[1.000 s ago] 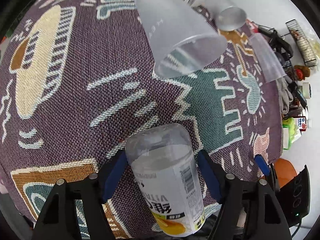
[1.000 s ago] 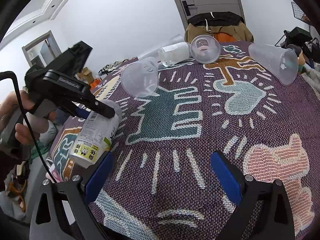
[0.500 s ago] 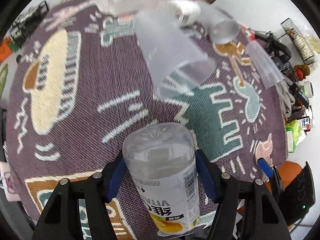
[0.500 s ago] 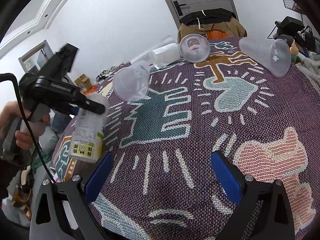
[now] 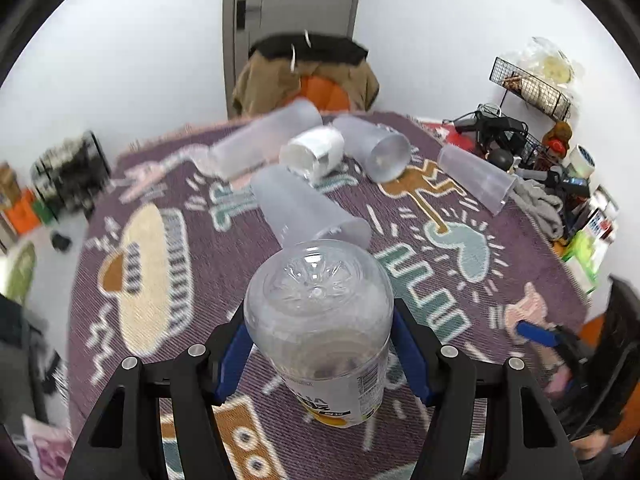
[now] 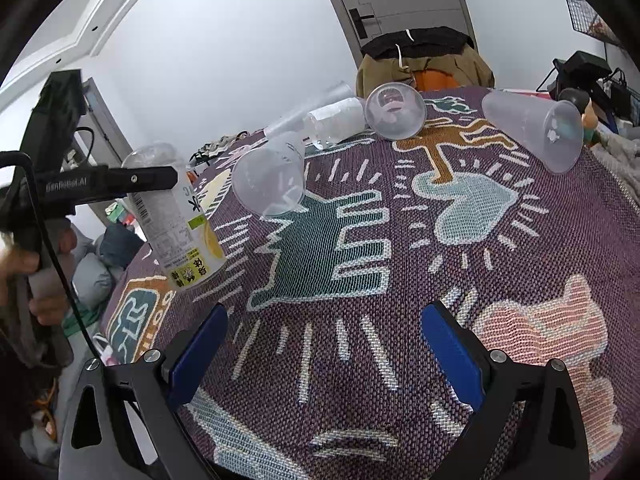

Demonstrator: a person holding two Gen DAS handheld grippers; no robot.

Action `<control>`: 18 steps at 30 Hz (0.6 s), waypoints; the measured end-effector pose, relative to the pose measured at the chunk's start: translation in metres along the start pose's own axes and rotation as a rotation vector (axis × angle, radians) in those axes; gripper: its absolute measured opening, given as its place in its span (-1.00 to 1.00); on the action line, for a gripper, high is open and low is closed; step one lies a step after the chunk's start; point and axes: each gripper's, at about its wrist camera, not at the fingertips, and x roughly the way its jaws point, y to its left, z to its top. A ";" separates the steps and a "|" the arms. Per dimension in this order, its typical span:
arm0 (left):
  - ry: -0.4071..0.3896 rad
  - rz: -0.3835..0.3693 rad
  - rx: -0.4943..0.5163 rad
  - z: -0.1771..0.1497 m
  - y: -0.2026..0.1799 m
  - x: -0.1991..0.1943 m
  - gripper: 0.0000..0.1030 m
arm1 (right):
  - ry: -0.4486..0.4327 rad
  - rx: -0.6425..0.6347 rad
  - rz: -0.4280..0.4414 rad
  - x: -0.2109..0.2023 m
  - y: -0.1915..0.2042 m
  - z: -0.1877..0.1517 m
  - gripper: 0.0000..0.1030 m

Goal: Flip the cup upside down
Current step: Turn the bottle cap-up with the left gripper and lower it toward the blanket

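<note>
Your left gripper (image 5: 320, 344) clamps the clear labelled cup (image 5: 320, 320) near its base, inverted, base up, mouth at or just above the patterned cloth (image 6: 400, 360). Frosted cups (image 6: 270, 176) lie toppled beyond. Your right gripper (image 6: 324, 344) hangs spread wide, holding nothing.
</note>
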 end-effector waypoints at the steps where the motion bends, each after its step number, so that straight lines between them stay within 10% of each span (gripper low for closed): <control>1: -0.027 0.023 0.025 -0.003 -0.003 -0.002 0.29 | -0.003 -0.002 -0.006 -0.001 0.000 0.001 0.91; 11: -0.253 0.102 0.124 -0.028 -0.015 -0.013 0.29 | 0.006 0.011 -0.034 0.000 -0.005 0.002 0.91; 18: -0.275 0.096 0.126 -0.035 -0.018 0.005 0.29 | 0.026 0.006 -0.038 0.004 -0.005 -0.001 0.91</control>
